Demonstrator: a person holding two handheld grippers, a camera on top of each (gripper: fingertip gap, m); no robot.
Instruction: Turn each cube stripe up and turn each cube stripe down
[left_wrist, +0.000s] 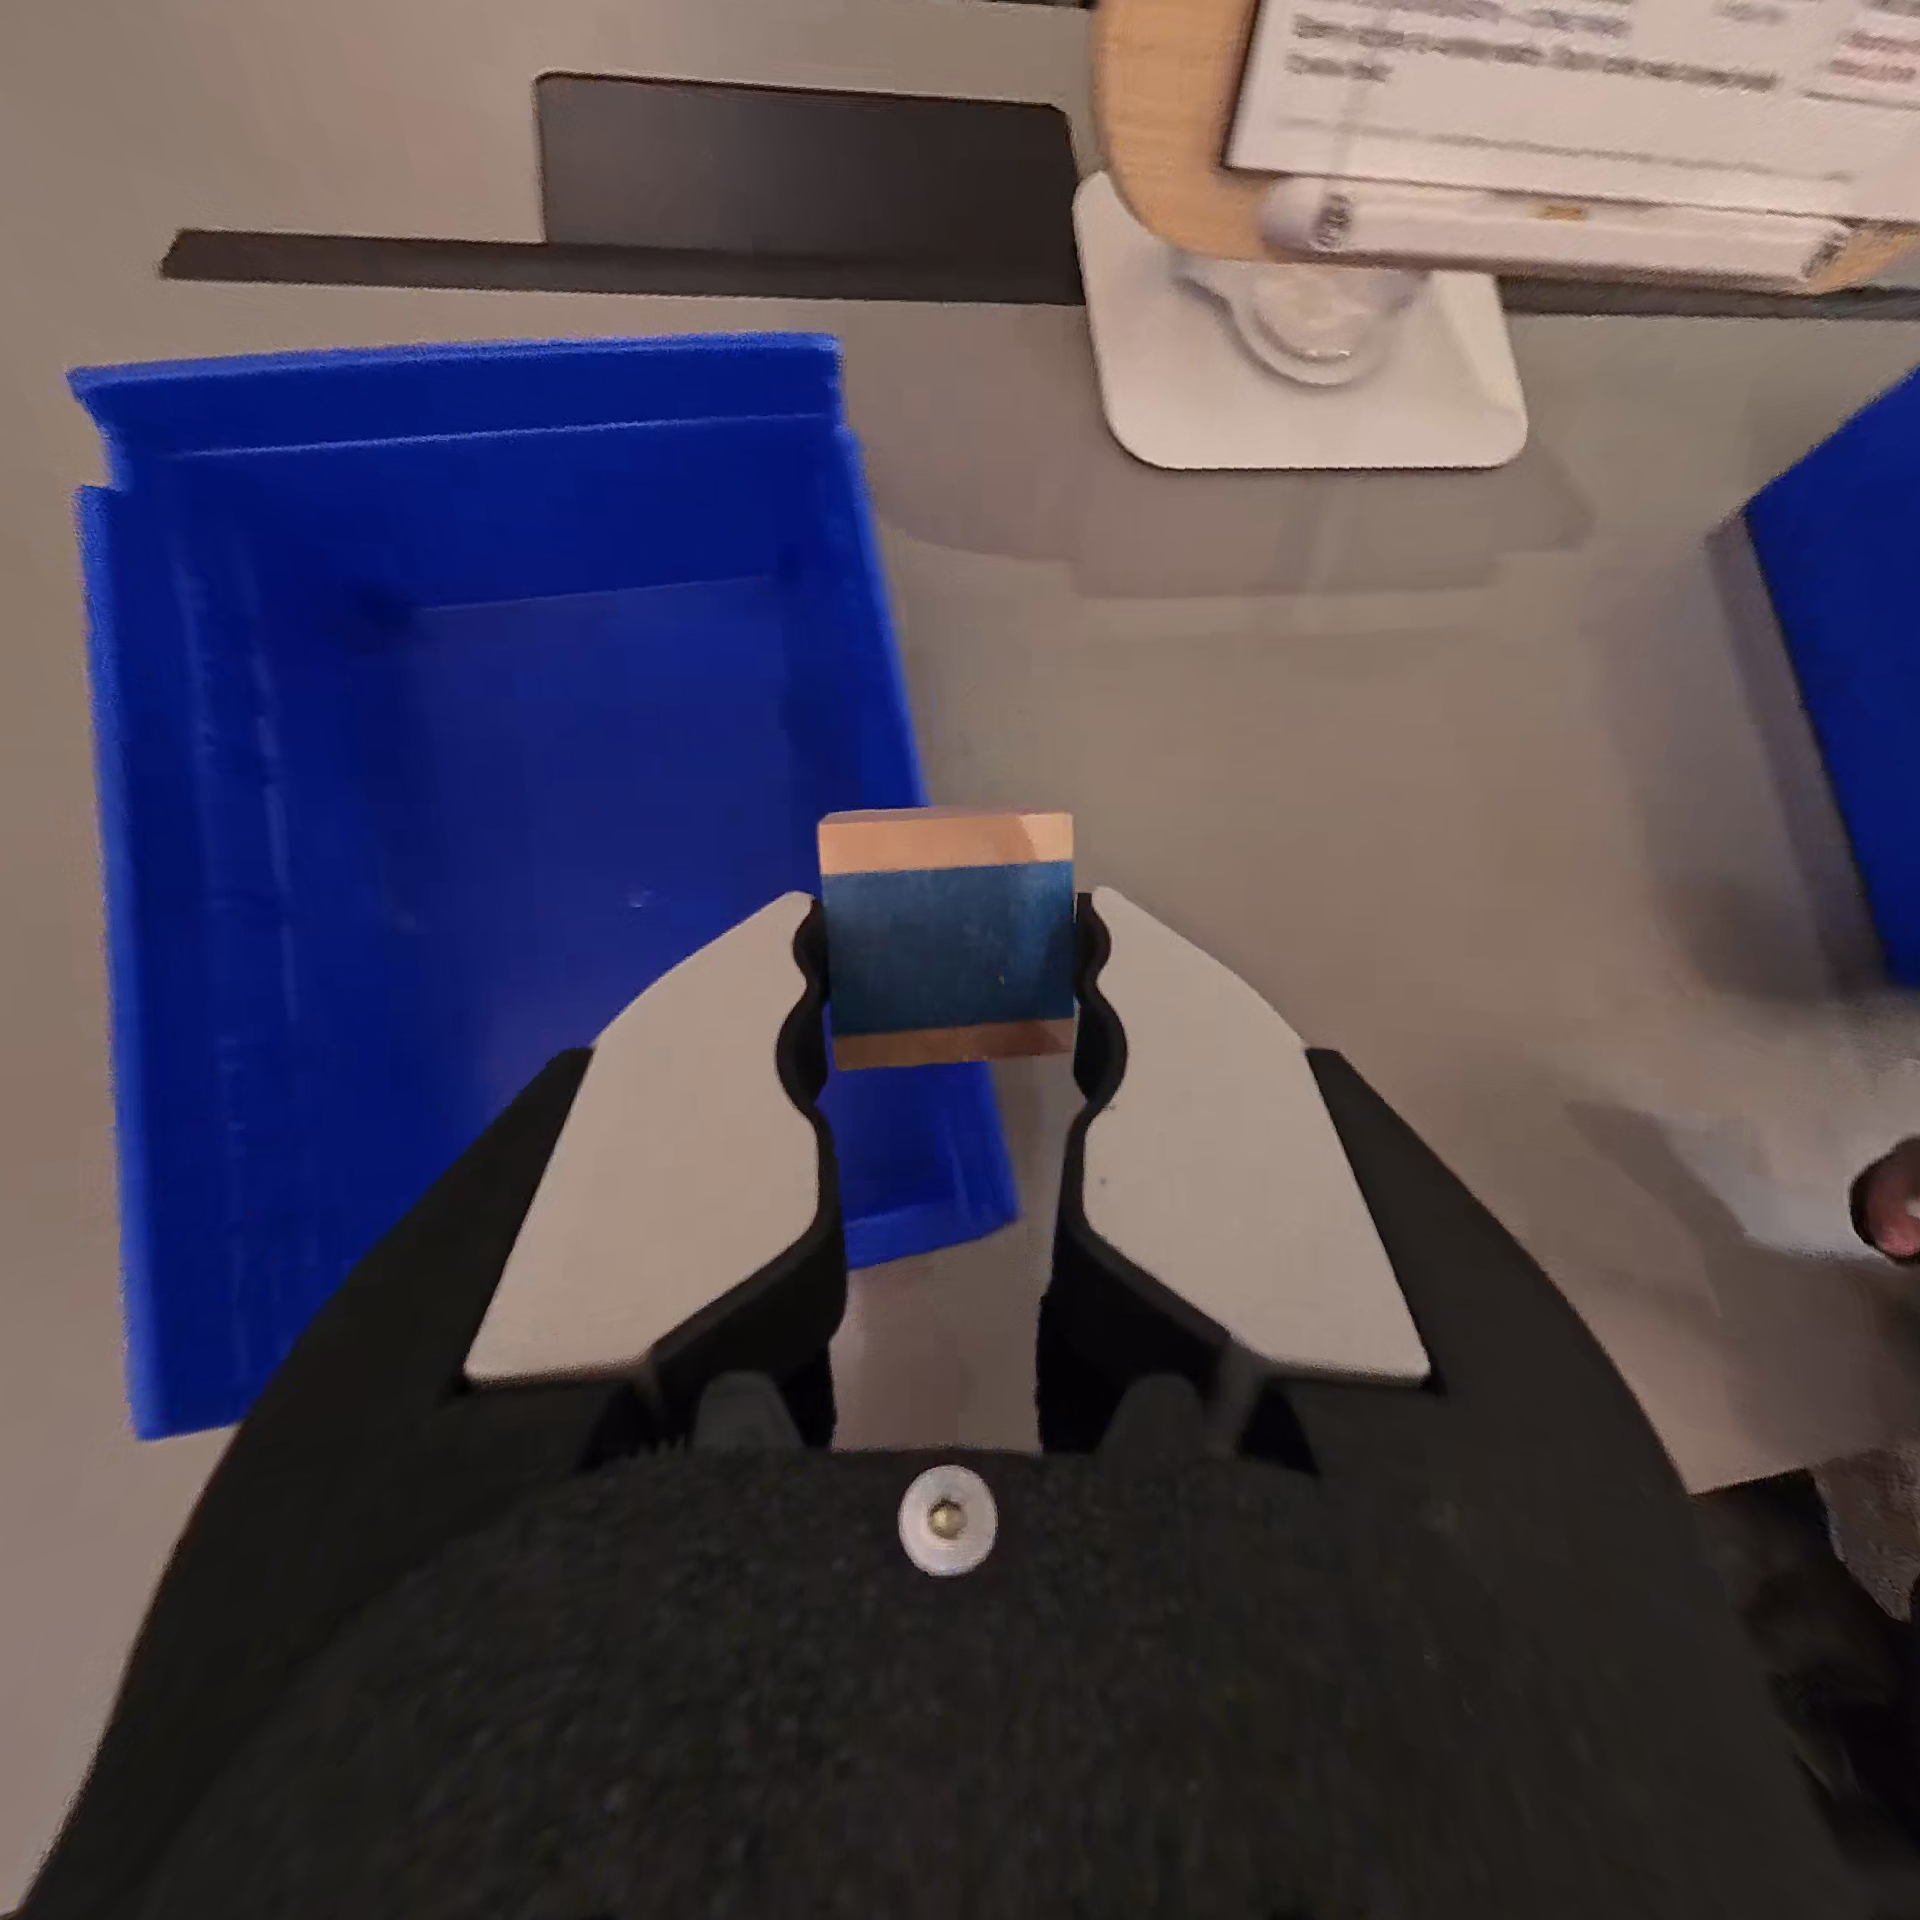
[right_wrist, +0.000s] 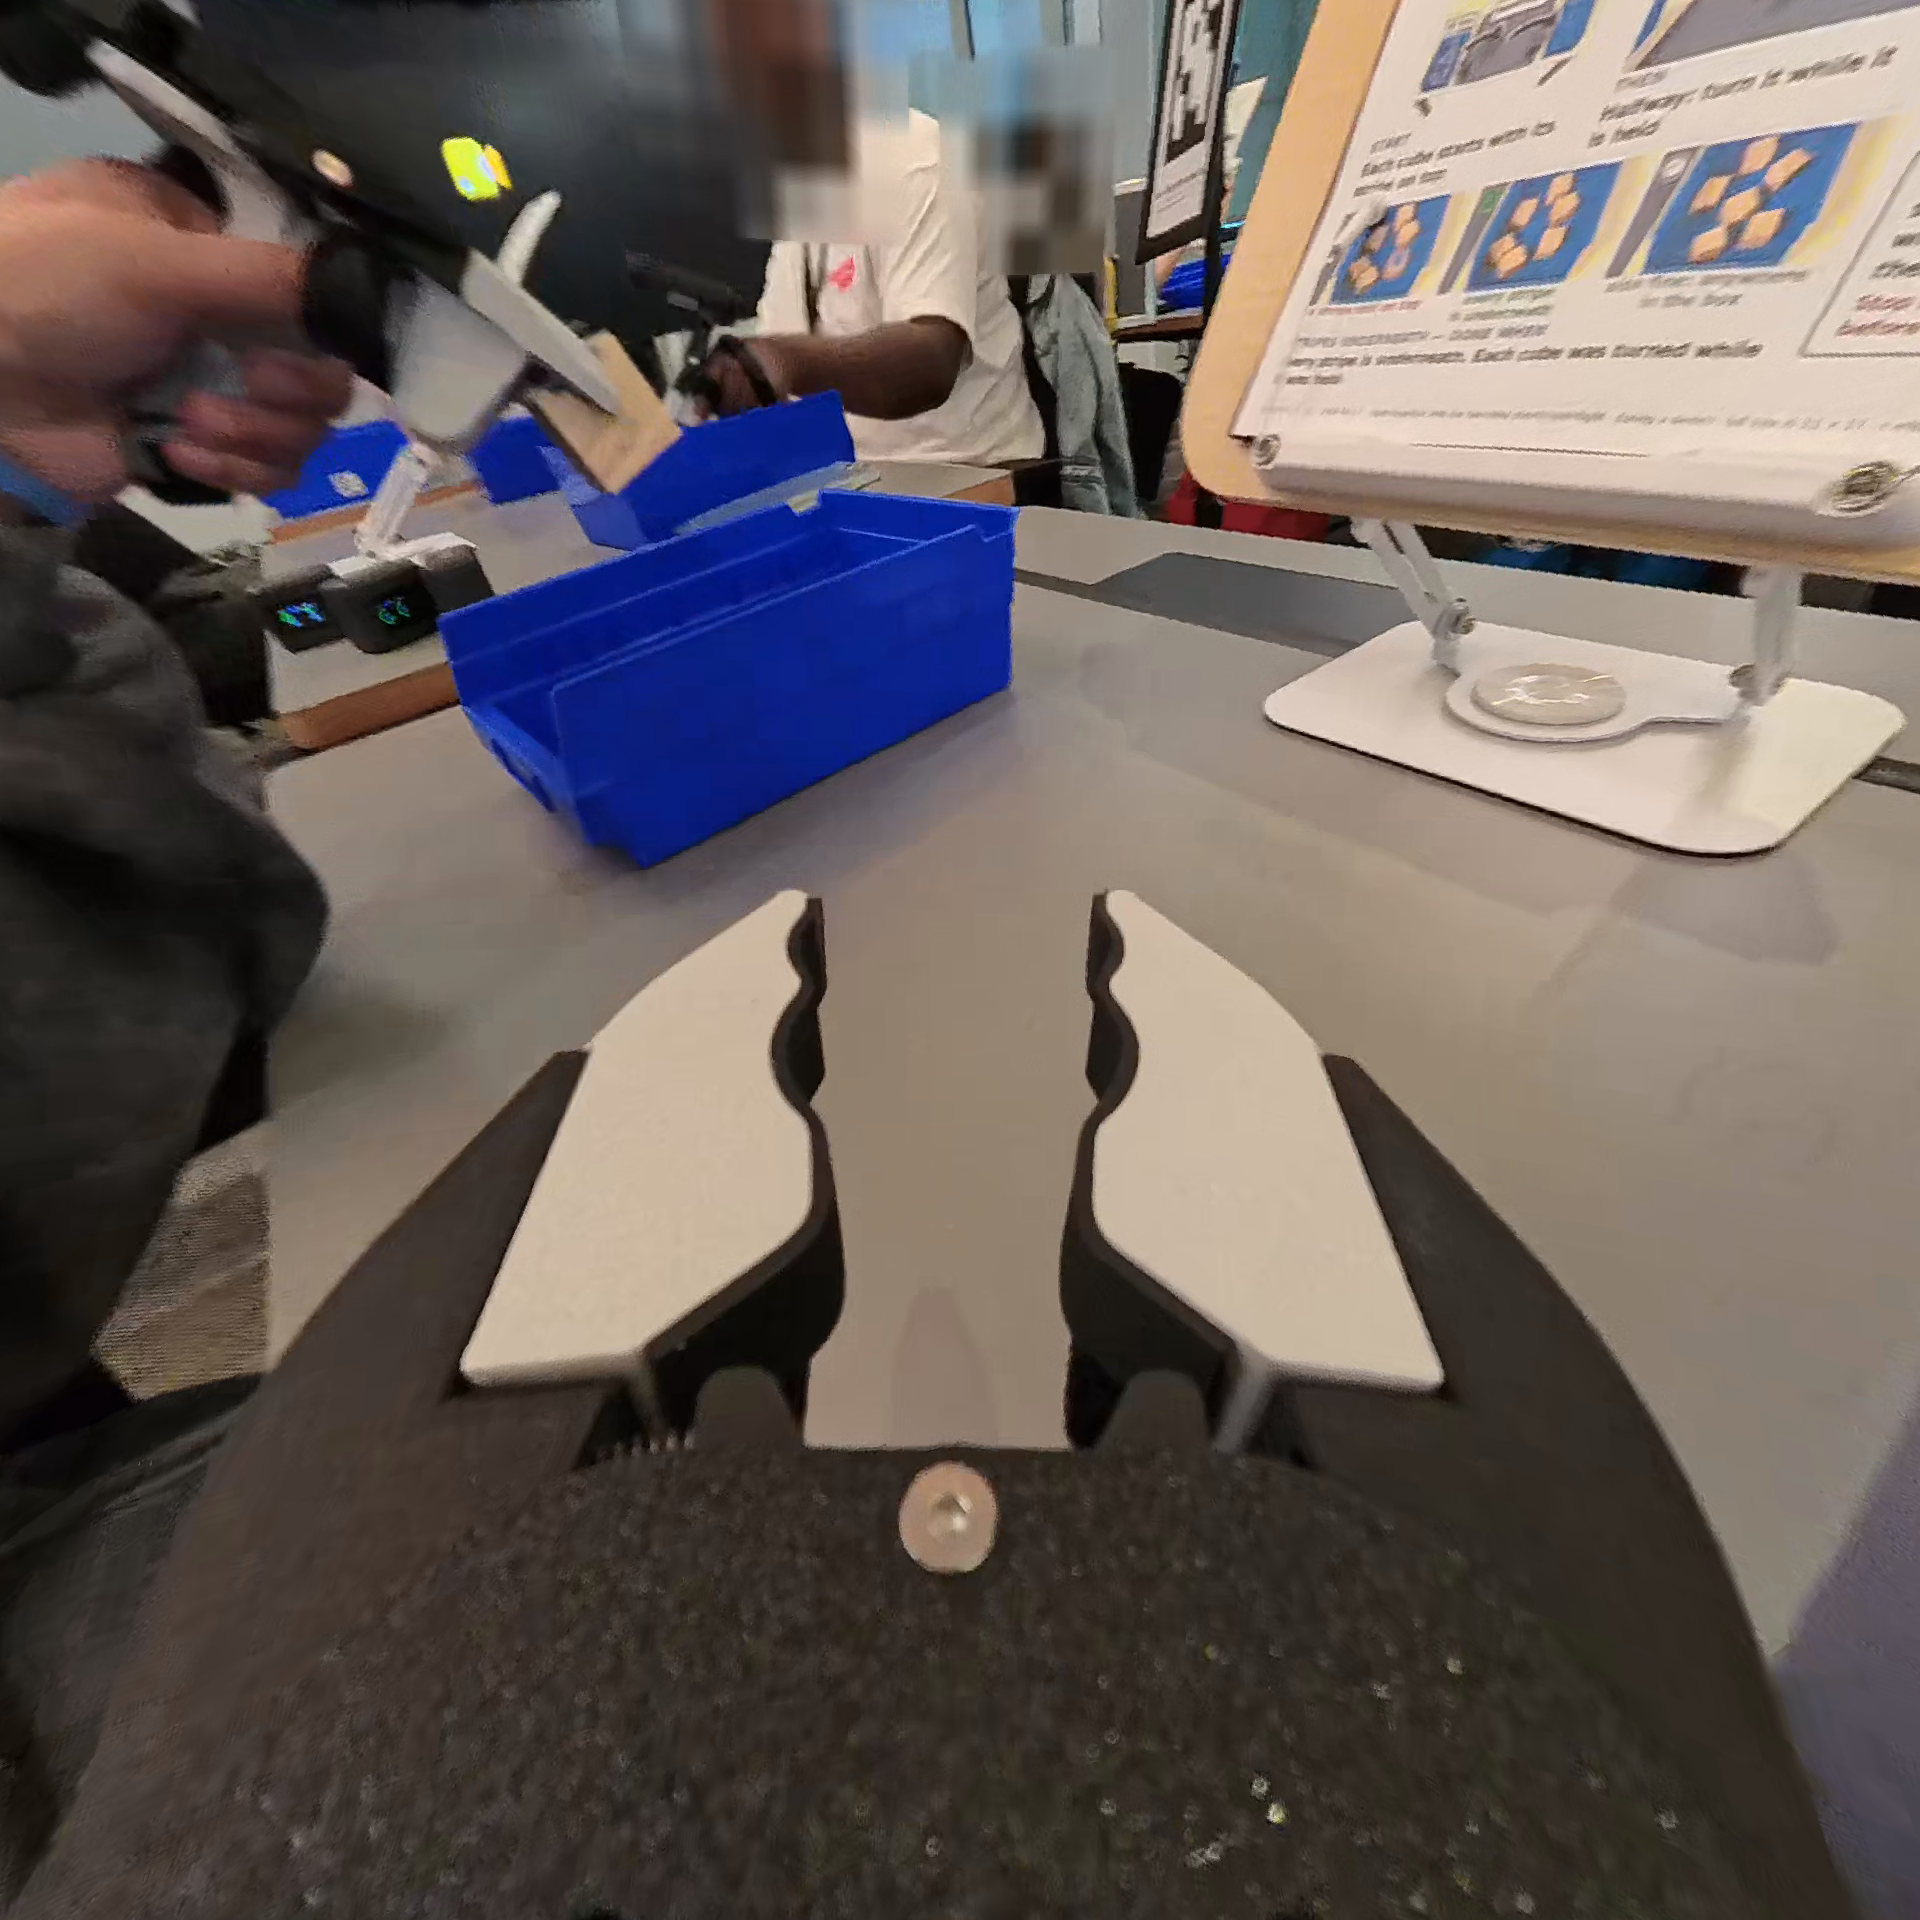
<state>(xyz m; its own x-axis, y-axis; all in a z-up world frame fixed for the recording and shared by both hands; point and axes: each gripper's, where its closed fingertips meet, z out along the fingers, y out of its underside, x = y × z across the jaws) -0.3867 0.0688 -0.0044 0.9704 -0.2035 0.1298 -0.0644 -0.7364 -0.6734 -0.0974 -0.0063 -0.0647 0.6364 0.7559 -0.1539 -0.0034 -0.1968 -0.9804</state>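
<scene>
A: Holding a cube (left_wrist: 945, 951), the left gripper (left_wrist: 945, 935) hangs above the right edge of a blue bin (left_wrist: 343, 790). Its fingers clamp the cube's two sides, and the blue stripe faces the camera with bare wood above and below it.

B: Anything inside the bin?

A: From the left wrist view its floor looks bare. A second blue bin (left_wrist: 1849, 707) shows at the right edge, well apart.

B: And the right gripper (right_wrist: 954, 935)?

A: Its fingers stand apart with nothing between them, only grey table (right_wrist: 1351, 1039) beneath. It sits low and back from the bin (right_wrist: 748, 665).

B: What surrounds the work?

A: A white stand (right_wrist: 1590, 748) carries a wooden board (right_wrist: 1226, 343) with an instruction sheet (right_wrist: 1600, 239), right of the bin. In the right wrist view the left gripper (right_wrist: 561, 384) is up at the left, above the bin, with a hand (right_wrist: 114, 312) around it; the cube (right_wrist: 613, 416) shows as wood at its tip. A dark sleeve (right_wrist: 114, 935) fills the left side. Behind, a person in a white shirt (right_wrist: 894, 343) is at another table with more blue bins.
</scene>
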